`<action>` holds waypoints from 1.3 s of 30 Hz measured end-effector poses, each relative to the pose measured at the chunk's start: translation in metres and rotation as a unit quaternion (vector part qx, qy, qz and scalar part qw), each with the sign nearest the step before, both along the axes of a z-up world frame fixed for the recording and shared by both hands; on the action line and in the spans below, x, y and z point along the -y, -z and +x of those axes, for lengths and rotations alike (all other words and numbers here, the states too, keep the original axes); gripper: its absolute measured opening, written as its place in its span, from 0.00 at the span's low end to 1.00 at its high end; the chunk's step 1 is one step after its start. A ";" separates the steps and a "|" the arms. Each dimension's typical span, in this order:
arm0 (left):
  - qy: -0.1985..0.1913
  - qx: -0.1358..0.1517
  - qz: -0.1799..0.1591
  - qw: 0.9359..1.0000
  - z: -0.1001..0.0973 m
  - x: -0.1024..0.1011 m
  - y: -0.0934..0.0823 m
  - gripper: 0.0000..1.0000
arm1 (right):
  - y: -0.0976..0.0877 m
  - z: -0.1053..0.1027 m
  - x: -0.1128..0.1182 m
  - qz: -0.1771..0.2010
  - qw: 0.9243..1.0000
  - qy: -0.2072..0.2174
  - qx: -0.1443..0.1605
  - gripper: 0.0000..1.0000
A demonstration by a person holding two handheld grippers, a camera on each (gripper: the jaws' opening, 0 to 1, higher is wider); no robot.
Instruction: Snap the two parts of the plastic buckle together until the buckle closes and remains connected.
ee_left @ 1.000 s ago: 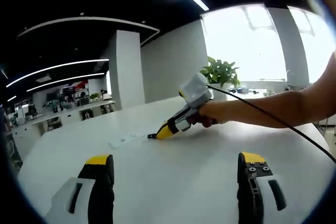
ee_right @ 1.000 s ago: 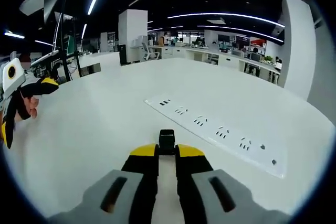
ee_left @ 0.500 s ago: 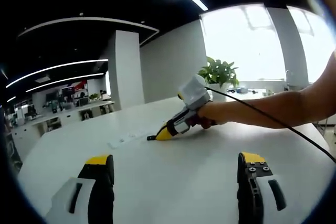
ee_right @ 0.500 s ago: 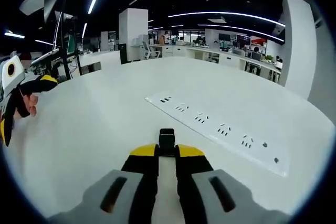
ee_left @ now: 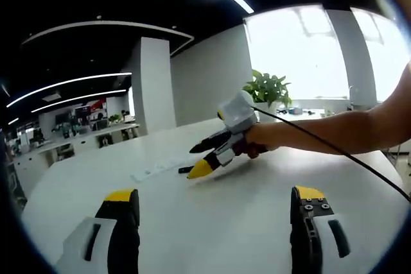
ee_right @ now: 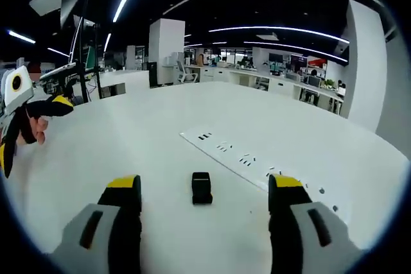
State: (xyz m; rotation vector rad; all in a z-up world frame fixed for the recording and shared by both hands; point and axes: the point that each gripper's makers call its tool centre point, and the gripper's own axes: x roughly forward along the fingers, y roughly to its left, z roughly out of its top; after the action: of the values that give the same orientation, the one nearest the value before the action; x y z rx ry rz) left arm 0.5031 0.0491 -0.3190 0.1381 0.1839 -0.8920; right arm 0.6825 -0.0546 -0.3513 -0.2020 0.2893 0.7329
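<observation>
A small black plastic buckle [ee_right: 201, 188] lies flat on the white table [ee_right: 160, 139], between the spread jaws of my right gripper [ee_right: 204, 185], which is open and touches nothing. In the left gripper view the right gripper [ee_left: 192, 162] is held by a hand low over the table with its jaws apart, and the buckle [ee_left: 183, 171] is a dark speck at its tip. My left gripper [ee_left: 214, 194] stands open with nothing between its fingers, well short of the buckle. It also shows at the left edge of the right gripper view as the left gripper [ee_right: 32, 129].
A white power strip [ee_right: 257, 158] is set into the table just right of the buckle. A person's forearm [ee_left: 347, 126] and a black cable [ee_left: 334, 149] cross the right side. A potted plant [ee_left: 268, 88] and a white pillar [ee_left: 154, 85] stand beyond the table.
My right gripper was shut on the buckle and has now opened wide. The buckle lies loose on the table. My left gripper has not moved.
</observation>
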 end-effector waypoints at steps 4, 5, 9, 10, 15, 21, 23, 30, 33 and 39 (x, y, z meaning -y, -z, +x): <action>-0.004 -0.004 -0.004 1.000 0.000 -0.001 0.000 0.99 | 0.003 0.001 0.000 -0.023 1.000 0.004 0.007 1.00; -0.004 -0.005 -0.004 1.000 0.000 -0.001 0.001 0.99 | 0.003 0.002 0.000 -0.026 1.000 0.005 0.009 1.00; 0.010 -0.010 0.003 1.000 -0.005 0.001 0.004 0.99 | -0.007 -0.004 -0.004 -0.013 1.000 0.006 0.024 1.00; 0.012 -0.013 0.005 1.000 -0.007 0.002 0.005 0.99 | -0.011 -0.002 -0.003 -0.007 0.999 0.011 0.033 1.00; 0.025 -0.024 -0.003 0.999 -0.010 0.007 0.006 0.97 | -0.023 -0.002 0.002 0.003 0.998 0.030 0.054 1.00; 0.013 -0.014 -0.001 1.000 -0.005 0.005 0.007 0.99 | -0.019 -0.004 0.010 -0.003 0.997 0.047 0.053 1.00; 0.011 -0.015 0.000 1.000 -0.005 0.004 0.008 0.99 | -0.015 -0.005 0.013 -0.007 0.997 0.054 0.053 1.00; 0.004 -0.015 -0.004 1.000 -0.004 0.003 0.008 0.99 | -0.012 -0.010 0.024 -0.006 0.996 0.069 0.050 1.00; 0.004 -0.015 -0.005 1.000 -0.002 0.003 0.007 0.99 | -0.012 -0.010 0.031 -0.004 0.996 0.076 0.047 1.00; 0.000 -0.021 -0.007 1.000 -0.003 0.003 0.009 0.99 | -0.009 -0.014 0.038 -0.010 0.995 0.092 0.035 1.00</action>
State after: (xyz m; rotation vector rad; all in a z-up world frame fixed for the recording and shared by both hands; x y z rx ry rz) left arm 0.5003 0.0465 -0.3284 0.1072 0.2159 -0.8968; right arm 0.6685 -0.0927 -0.3421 -0.2172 0.2450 0.5392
